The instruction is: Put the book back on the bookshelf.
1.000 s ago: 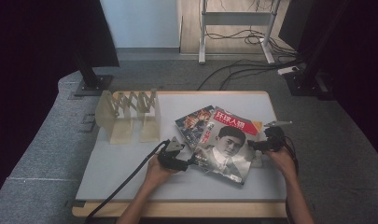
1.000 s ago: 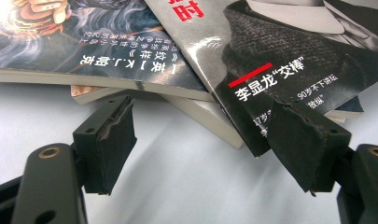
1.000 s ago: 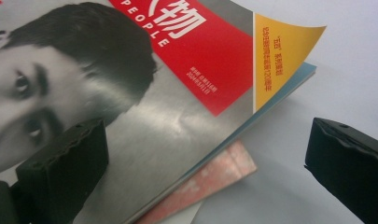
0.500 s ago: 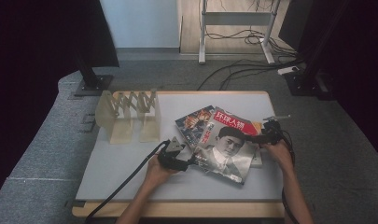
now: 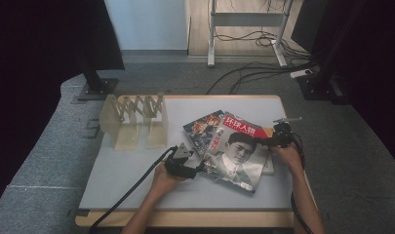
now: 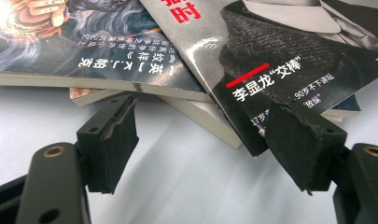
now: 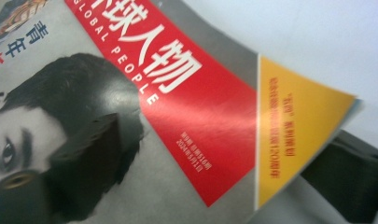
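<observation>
The right tool [image 5: 273,140] has slid in a little along the right edge of the top magazine [image 5: 236,153], and its jaws have just been closing: in the right gripper view one jaw lies over the cover and the other sits below the yellow corner [image 7: 298,140], so the edge is between them, but it is not clear that the pads already press on it. The left tool [image 5: 187,168] has kept its place at the near left corner of the pile, its jaws partly open and holding nothing. The magazine lies on top of the other books [image 5: 205,129] at the right half of the surface [image 5: 127,180]. Probably the right tool is about to take the magazine, maybe for the wooden rack [image 5: 134,119].
</observation>
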Demonstrator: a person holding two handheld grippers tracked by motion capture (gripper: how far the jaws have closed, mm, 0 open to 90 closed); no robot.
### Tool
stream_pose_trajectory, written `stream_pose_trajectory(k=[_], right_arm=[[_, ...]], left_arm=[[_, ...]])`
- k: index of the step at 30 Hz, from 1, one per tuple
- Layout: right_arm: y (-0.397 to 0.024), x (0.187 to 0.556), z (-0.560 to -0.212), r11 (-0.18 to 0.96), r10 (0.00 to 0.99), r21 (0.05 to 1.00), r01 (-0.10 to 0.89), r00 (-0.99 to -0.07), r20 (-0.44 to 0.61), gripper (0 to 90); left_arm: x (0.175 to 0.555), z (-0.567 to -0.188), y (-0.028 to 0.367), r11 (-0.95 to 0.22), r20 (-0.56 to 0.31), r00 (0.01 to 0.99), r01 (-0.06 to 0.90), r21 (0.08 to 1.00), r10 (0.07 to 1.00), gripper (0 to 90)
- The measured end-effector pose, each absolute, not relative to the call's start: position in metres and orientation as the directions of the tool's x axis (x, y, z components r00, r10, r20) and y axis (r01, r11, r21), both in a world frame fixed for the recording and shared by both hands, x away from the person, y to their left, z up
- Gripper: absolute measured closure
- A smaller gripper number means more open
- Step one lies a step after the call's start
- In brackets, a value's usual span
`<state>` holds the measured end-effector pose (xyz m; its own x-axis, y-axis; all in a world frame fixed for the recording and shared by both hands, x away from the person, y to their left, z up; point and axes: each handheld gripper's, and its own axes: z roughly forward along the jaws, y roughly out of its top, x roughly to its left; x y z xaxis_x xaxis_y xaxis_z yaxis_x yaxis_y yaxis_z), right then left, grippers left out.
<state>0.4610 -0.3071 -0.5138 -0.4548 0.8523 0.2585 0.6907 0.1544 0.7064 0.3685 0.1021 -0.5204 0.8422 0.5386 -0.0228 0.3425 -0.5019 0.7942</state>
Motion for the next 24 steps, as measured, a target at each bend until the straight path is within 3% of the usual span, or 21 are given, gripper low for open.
stream_pose_trajectory(k=[3, 7, 16, 19, 24], right_arm=[[-0.307, 0.46, -0.509, 0.173, 0.86, 0.719, 0.674, -0.46, 0.224, 21.5], [-0.308, 0.457, -0.502, 0.194, 0.865, 0.736, 0.648, -0.467, 0.183, 38.0], [-0.316, 0.452, -0.49, 0.184, 0.847, 0.76, 0.623, -0.493, 0.199, 71.1], [-0.317, 0.451, -0.486, 0.168, 0.842, 0.772, 0.614, -0.496, 0.211, 78.6], [-0.315, 0.448, -0.479, 0.162, 0.838, 0.782, 0.602, -0.502, 0.214, 83.6]], left_arm=[[0.369, -0.52, 0.102, -0.501, -0.027, 0.843, 0.345, 0.794, 0.538, 24.7], [0.369, -0.52, 0.103, -0.498, -0.033, 0.842, 0.35, 0.794, 0.539, 24.7], [0.37, -0.52, 0.103, -0.494, -0.04, 0.842, 0.354, 0.794, 0.538, 24.5], [0.37, -0.52, 0.103, -0.493, -0.041, 0.842, 0.354, 0.795, 0.538, 24.4], [0.37, -0.519, 0.103, -0.491, -0.042, 0.841, 0.354, 0.796, 0.539, 23.9]])
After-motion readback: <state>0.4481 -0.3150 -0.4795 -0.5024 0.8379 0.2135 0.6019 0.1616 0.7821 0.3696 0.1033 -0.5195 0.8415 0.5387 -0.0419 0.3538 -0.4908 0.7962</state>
